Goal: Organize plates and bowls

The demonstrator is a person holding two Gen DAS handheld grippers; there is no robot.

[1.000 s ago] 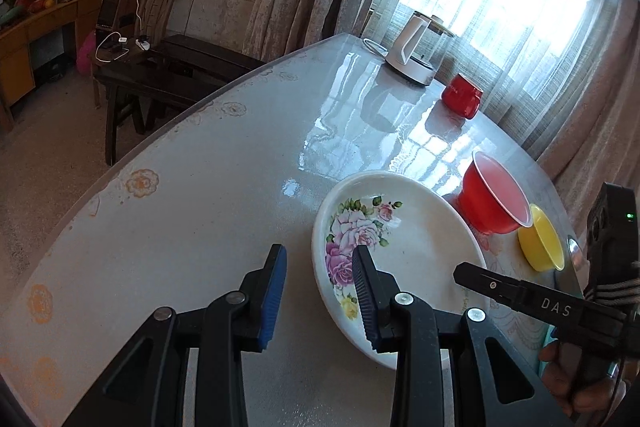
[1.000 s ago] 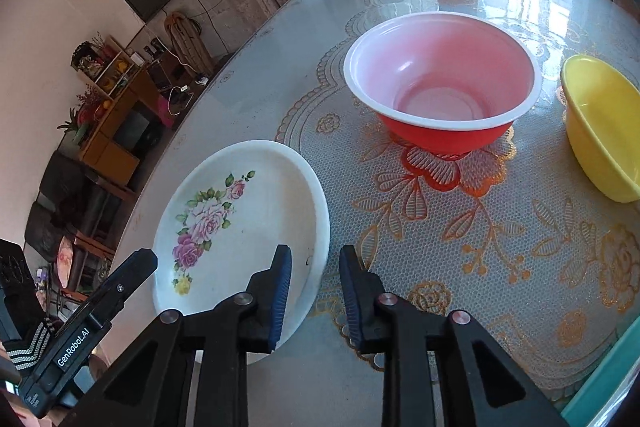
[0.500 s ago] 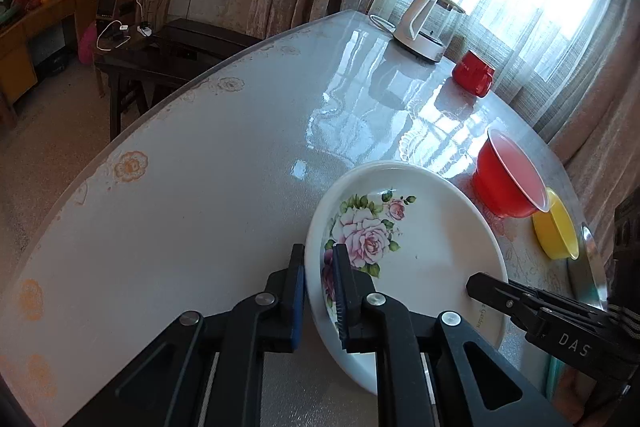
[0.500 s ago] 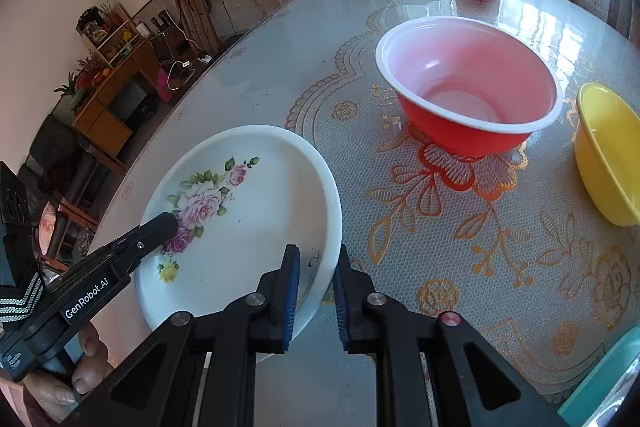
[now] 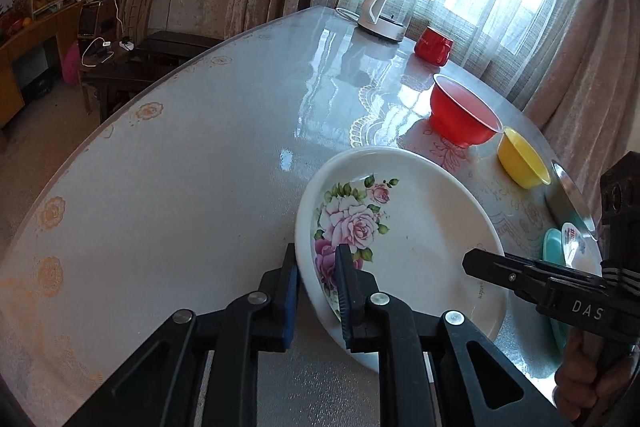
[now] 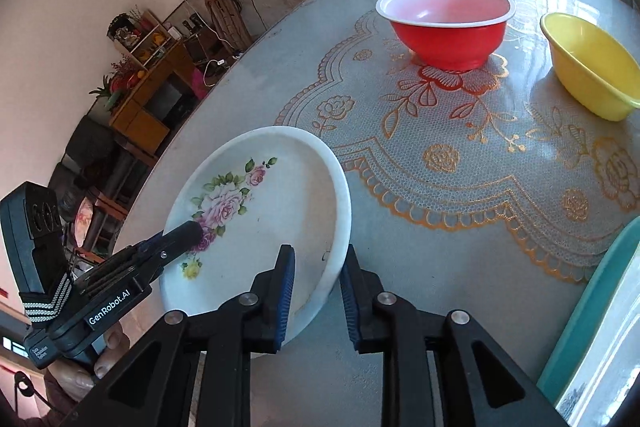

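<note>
White with pink roses, the plate (image 5: 404, 239) sits tilted near the table's (image 5: 180, 163) near edge, gripped from both sides. The left gripper (image 5: 318, 291) clamps its left rim. The right gripper (image 6: 316, 287) straddles the right rim, its jaws opening. Beyond lie the red bowl (image 6: 444, 23) and yellow bowl (image 6: 592, 67) on the lace mat (image 6: 460, 163). Bare tabletop stretches wide to the left.
</note>
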